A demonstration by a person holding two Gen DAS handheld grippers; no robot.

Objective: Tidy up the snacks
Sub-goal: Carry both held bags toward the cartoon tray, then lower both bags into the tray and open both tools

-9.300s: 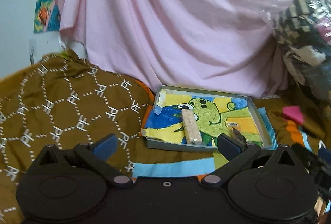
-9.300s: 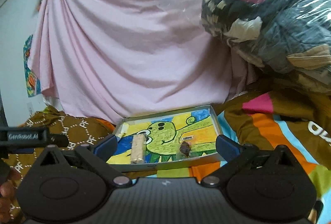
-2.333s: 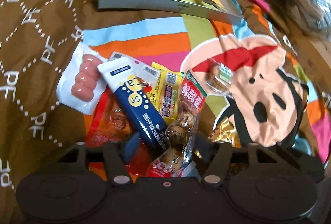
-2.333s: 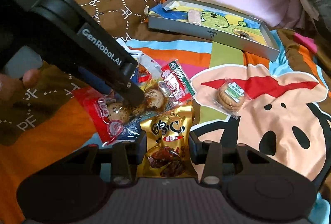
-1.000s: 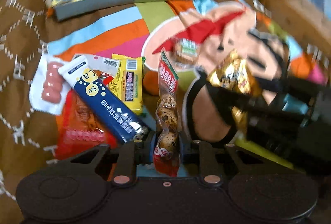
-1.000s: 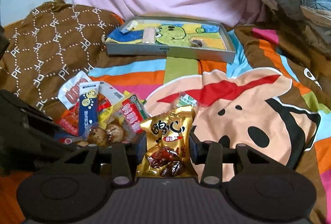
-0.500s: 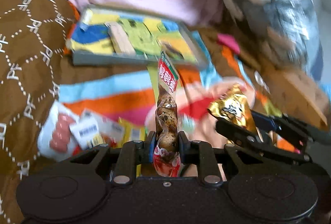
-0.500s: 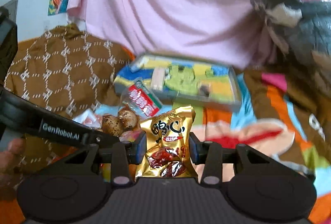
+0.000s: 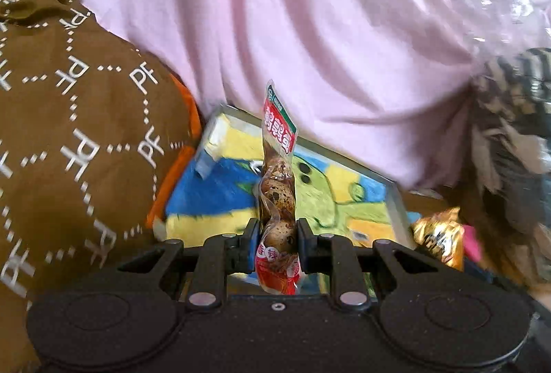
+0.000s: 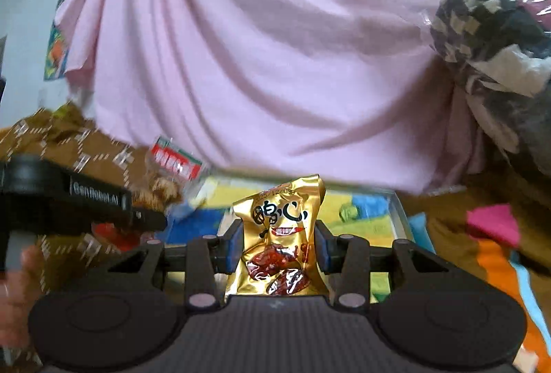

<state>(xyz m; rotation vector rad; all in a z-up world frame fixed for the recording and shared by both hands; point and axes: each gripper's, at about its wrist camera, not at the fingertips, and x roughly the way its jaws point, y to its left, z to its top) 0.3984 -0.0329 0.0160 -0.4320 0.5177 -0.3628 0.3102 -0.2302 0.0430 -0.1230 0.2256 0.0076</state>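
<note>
Left tongs (image 9: 277,244) clamped on the quail-egg pouch (image 9: 278,190), long axis upright toward 12 o'clock; right tongs (image 10: 278,244) pinching the gold snack packet (image 10: 280,235), also upright. Just beyond both, at 12 o'clock, sits the shallow tray (image 9: 396,204) with the cartoon liner, left hand looking slightly nearer it, so the next move is likely a drop in. Tray contents are mostly hidden behind the pouches, can't tell what's inside; pink cloth (image 9: 344,46) hangs farthest back.
</note>
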